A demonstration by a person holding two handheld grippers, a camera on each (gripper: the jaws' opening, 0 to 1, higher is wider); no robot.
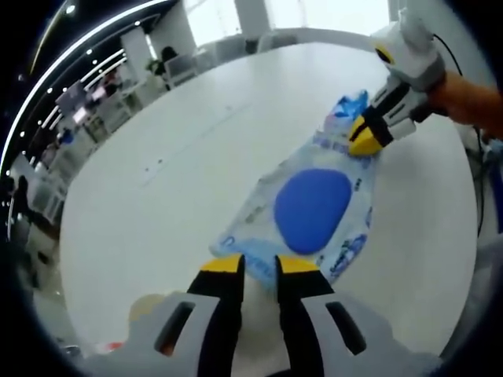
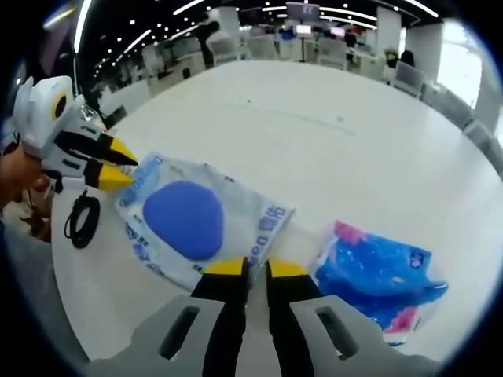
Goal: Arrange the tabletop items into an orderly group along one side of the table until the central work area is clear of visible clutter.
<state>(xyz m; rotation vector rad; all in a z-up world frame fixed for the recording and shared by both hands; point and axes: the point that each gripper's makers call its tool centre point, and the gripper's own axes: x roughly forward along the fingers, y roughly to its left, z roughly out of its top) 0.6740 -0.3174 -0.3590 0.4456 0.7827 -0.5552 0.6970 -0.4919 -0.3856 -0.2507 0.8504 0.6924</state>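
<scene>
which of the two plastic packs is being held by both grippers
The pale pack with the big blue oval, gripped at opposite ends by the left gripper and right gripper. The bright blue-and-pink pack lies untouched beside it.

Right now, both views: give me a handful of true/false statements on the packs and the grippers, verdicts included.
1. Each gripper pinches an opposite end of the clear pack with the blue oval. True: the left gripper is on one edge, the right gripper on the other.
2. A second pack, blue and pink, lies on the table beside the right gripper. True.
3. The clear pack is stacked on the blue and pink pack. False: they lie side by side, apart.
4. A black cable coil sits near the table edge. True.
5. The table is dark wood. False: it is white.
</scene>
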